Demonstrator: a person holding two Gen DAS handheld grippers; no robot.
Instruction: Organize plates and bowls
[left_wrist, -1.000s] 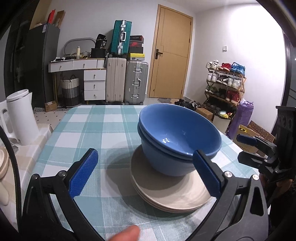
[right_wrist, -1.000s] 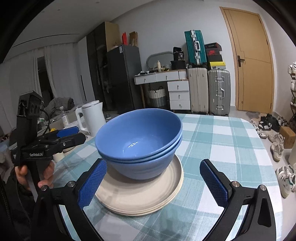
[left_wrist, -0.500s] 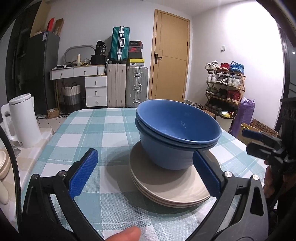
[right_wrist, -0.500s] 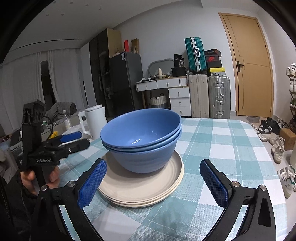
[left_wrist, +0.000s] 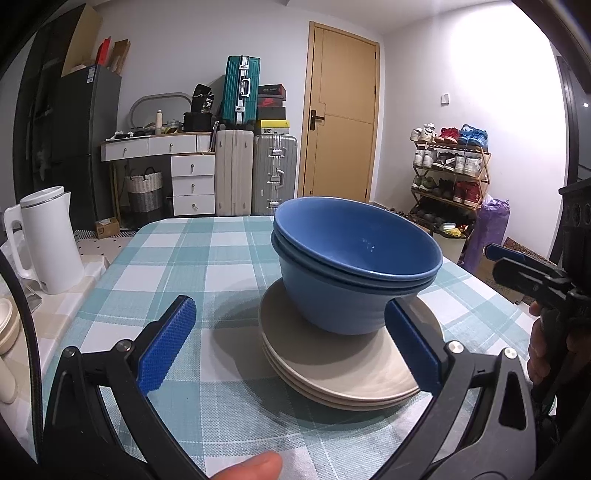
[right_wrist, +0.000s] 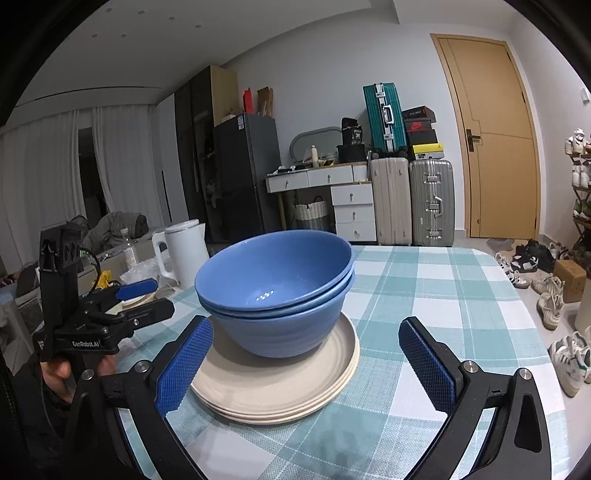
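Two nested blue bowls (left_wrist: 354, 266) sit on a stack of three beige plates (left_wrist: 354, 373) on the checked tablecloth (left_wrist: 184, 266). My left gripper (left_wrist: 291, 347) is open and empty, low over the table just in front of the stack. The same bowls (right_wrist: 277, 288) and plates (right_wrist: 273, 384) fill the right wrist view. My right gripper (right_wrist: 306, 362) is open and empty, also just short of the stack. Each gripper shows in the other's view: the right one (left_wrist: 532, 273) and the left one (right_wrist: 136, 299), both open.
A white kettle (left_wrist: 48, 240) stands beyond the table's left edge, and shows in the right wrist view (right_wrist: 184, 251) too. A beige dish (left_wrist: 5, 328) sits at the far left. Suitcases (left_wrist: 255, 173), drawers and a shoe rack (left_wrist: 450, 173) stand behind the table.
Both grippers have dropped lower toward the table, so the bowls and plates now appear more side-on. The stack has not moved. Both grippers stay open.
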